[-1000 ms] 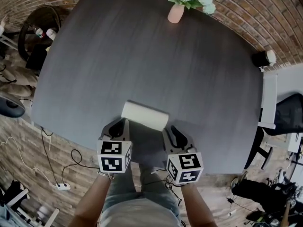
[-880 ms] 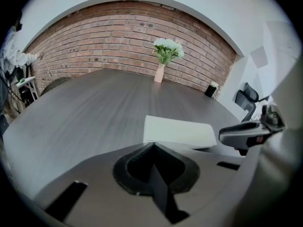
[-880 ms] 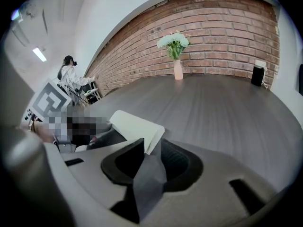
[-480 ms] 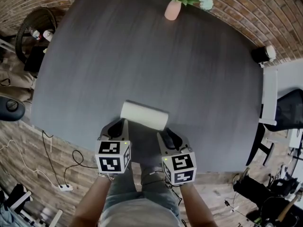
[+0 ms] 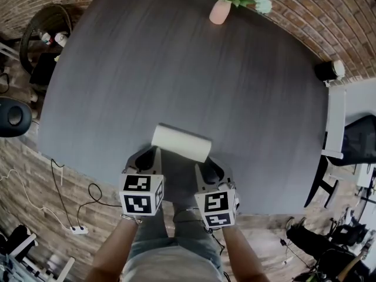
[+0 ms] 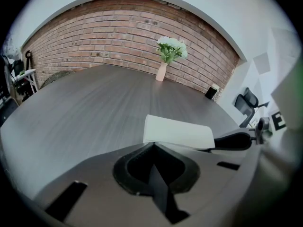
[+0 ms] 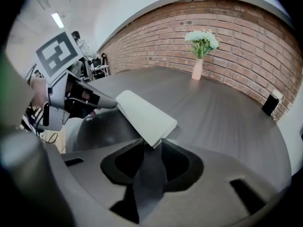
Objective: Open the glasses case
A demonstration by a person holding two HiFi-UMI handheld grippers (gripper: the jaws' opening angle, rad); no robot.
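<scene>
A smooth white case (image 5: 181, 142), oblong and wedge-sided, is lying closed near the lower edge of the dark, matte, wood-grained worktop (image 5: 176, 69), its long axis running left to right (dipping slightly rightward). The left hand-held gripper (image 6: 151, 144) is sitting closed and empty at the case's left end. The right hand-held gripper (image 7: 150, 144) is standing parted, a case corner at its gap. A brick wall (image 6: 118, 37) is rising behind.

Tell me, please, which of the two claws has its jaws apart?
The right claw: a gap shows between its jaws, facing a corner of the white glasses case. The jaws of the left claw meet at their tips.
</scene>
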